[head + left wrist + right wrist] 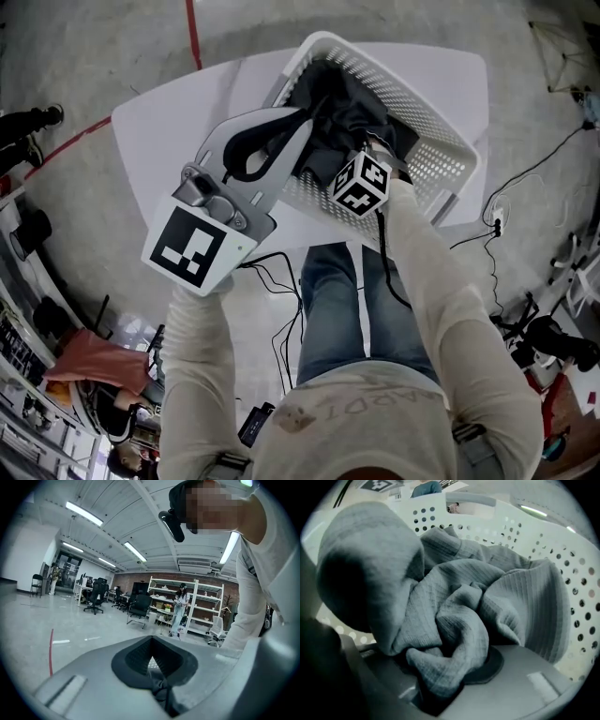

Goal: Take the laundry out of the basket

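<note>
Laundry [454,620] fills the right tool [445,672], hiding its tips; its jaws, partly closed, pinch a ribbed fold. Garments tangle in one basket [422,103] on one surface [178,112], uncountable, all round that tool. Left tool [307,116], second of two, jaws together, nips a dark strand near the basket's rim.

— What is seen on the floor?
— A red line [192,33] is marked across it, and black cables [281,281] are trailed by the near edge of the white table [178,112].
— And farther off?
— Black office chairs [97,595] are grouped together. White shelves [206,602] are set before a brick wall [136,577], with a person [179,609] stood beside them. Long ceiling lights [84,513] are lit.
</note>
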### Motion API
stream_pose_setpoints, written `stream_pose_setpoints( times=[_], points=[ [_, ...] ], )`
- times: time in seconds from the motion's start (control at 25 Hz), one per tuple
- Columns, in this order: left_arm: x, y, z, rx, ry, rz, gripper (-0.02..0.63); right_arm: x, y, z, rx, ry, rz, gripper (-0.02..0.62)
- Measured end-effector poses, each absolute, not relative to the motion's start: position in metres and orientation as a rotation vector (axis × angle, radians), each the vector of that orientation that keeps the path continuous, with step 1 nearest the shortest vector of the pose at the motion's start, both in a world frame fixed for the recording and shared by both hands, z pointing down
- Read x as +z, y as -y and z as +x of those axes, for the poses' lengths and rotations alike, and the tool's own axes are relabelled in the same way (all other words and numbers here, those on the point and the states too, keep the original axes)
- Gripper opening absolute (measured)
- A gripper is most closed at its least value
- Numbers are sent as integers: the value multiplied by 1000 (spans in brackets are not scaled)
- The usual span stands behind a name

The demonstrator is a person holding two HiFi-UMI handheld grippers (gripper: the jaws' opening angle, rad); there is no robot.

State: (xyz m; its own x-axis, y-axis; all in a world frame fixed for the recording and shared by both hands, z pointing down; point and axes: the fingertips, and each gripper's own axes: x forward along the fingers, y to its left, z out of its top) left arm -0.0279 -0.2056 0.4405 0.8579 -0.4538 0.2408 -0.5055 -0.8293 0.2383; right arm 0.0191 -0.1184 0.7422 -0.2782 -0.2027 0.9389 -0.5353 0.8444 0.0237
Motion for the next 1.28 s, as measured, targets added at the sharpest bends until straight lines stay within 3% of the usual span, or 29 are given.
stream_pose_setpoints(
  times=[0.68,1.28],
  points=[
    [381,189,-17,262,853,2739,0,552,141,29,538,2267,785,192],
    [219,154,-15,161,1101,2814,0,309,124,58,379,2641,981,193]
  ],
)
